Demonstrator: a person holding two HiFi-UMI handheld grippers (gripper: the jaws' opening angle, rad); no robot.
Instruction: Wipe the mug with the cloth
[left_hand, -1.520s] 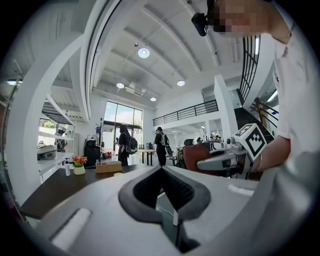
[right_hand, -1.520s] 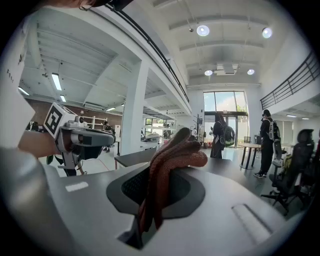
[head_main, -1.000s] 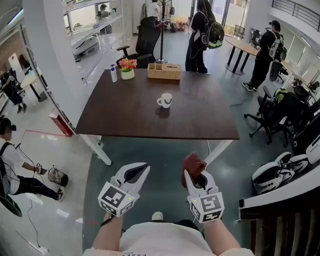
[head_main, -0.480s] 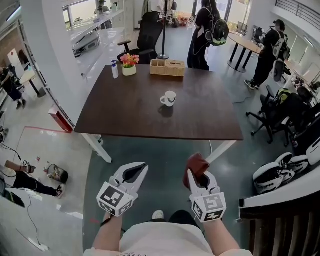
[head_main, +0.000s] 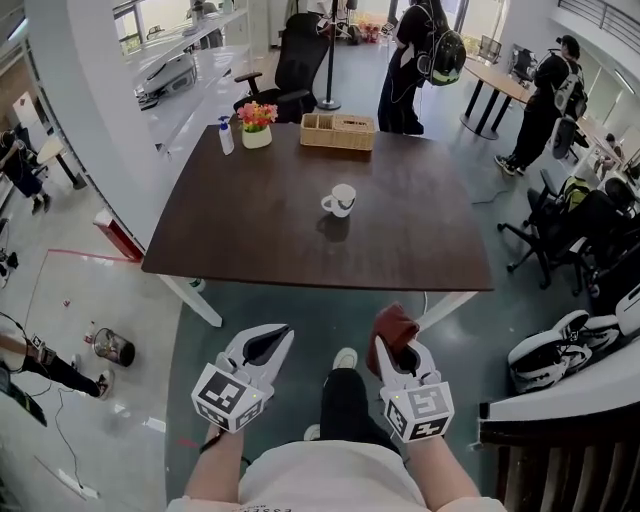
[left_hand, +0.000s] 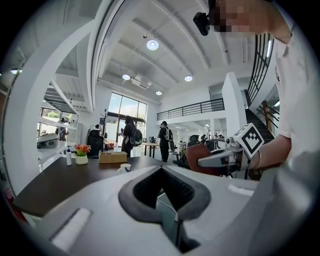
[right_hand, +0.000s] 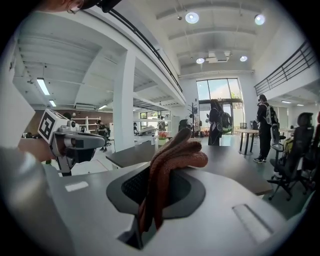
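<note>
While we stand short of the table, both tongs hang low in front of us, over the grey floor. Our left gripper (head_main: 279, 333) has its jaws drawn together at the tips; its own view shows only the dark pads meeting, with nothing caught between them. Our right gripper (head_main: 396, 352) is clamped on the cloth (head_main: 392, 326), a rust-brown rag. In the right gripper view the cloth (right_hand: 172, 159) runs down between the pads and its free end folds over the jaw tips in a thick roll. The two tongs sit side by side, apart from each other, and neither touches the table.

Beyond them lies the dark brown table (head_main: 250, 235). The mug (head_main: 341, 200), white with its handle turned to our left, stands upright near the middle of the top, well away from both tongs. We cannot tell what, if anything, is inside it. From the left gripper view the mug (left_hand: 123, 169) shows just past the near edge.

At the far edge a wooden basket (head_main: 338, 131) sits divided into compartments; its contents are too small to make out. To its left a white pot (head_main: 256, 138) holds pink and orange flowers, with a spray bottle (head_main: 227, 136) just beside it.
</note>
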